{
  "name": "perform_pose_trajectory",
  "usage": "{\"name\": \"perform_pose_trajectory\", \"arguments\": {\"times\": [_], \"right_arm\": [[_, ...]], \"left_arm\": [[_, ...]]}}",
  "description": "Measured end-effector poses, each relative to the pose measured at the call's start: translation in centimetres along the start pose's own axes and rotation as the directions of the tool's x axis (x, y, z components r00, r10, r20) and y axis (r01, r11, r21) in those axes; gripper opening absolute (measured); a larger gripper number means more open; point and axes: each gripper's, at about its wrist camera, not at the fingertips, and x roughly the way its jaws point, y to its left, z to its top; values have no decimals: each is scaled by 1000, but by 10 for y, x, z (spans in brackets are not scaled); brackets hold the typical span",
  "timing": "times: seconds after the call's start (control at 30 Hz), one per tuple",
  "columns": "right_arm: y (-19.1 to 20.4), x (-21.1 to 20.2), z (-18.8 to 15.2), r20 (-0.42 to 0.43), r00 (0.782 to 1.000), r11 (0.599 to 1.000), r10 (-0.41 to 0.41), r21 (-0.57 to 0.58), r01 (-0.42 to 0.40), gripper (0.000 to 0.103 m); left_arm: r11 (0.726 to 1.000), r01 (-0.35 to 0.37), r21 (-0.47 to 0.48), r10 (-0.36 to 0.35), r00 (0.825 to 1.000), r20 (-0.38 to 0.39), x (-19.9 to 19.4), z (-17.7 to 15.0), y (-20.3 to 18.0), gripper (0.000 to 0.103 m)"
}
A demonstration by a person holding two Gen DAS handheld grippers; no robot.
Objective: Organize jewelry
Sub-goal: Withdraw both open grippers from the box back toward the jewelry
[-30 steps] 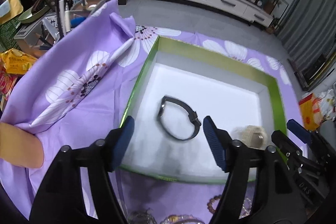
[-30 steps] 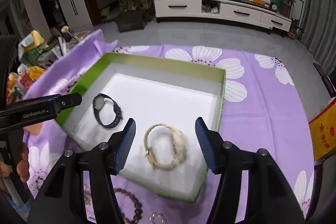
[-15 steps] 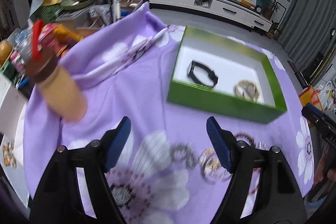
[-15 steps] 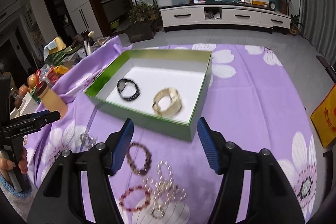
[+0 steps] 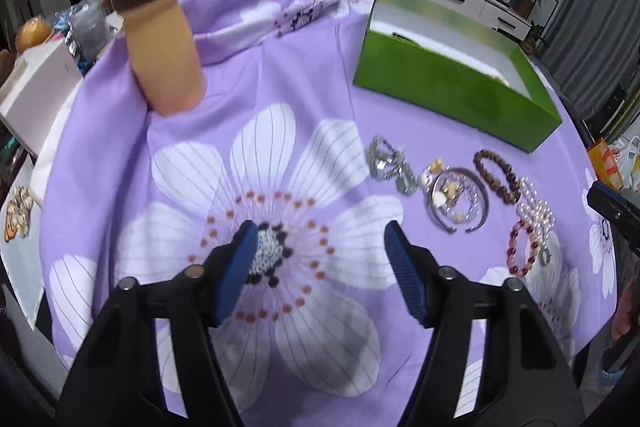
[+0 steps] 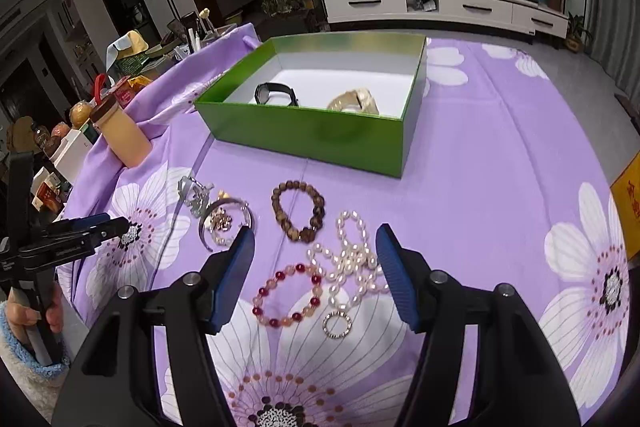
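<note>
Purple floral cloth (image 6: 500, 163) covers desk | green box (image 6: 320, 135) upper centre holds black watch (image 6: 276, 94), gold watch (image 6: 356, 101) | bracelets, pearl strand (image 6: 352, 263) lie lower centre | left gripper (image 5: 320, 255), right gripper (image 6: 316, 259) fingers spread, empty

left gripper (image 5: 320, 255) empty, jaws apart | over purple cloth (image 5: 304, 99) | bracelets (image 5: 496, 175) right | green box (image 5: 452, 83) beyond

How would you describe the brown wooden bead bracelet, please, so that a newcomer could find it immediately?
Start at the green box on the purple flowered cloth. On the cloth just in front of the box's near wall lies the brown bead bracelet, between the silver bangle and the pearl strand. It is the only ring of large, dark, matte beads.
</note>
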Motion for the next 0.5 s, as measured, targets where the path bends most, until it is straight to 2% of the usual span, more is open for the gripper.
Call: {"name": "perform_pose_trajectory", "arguments": {"times": [0.2, 0.5], "right_arm": [[-8, -4, -7, 5, 1000, 1000, -14, 11, 14, 64], [-34, -11, 0, 36, 998, 997, -44, 72, 41, 64]], "left_arm": [[1000, -3, 6, 3, 1000, 2, 6, 1, -2, 59], [999, 8, 45, -8, 1000, 6, 17, 17, -18, 59]]}}
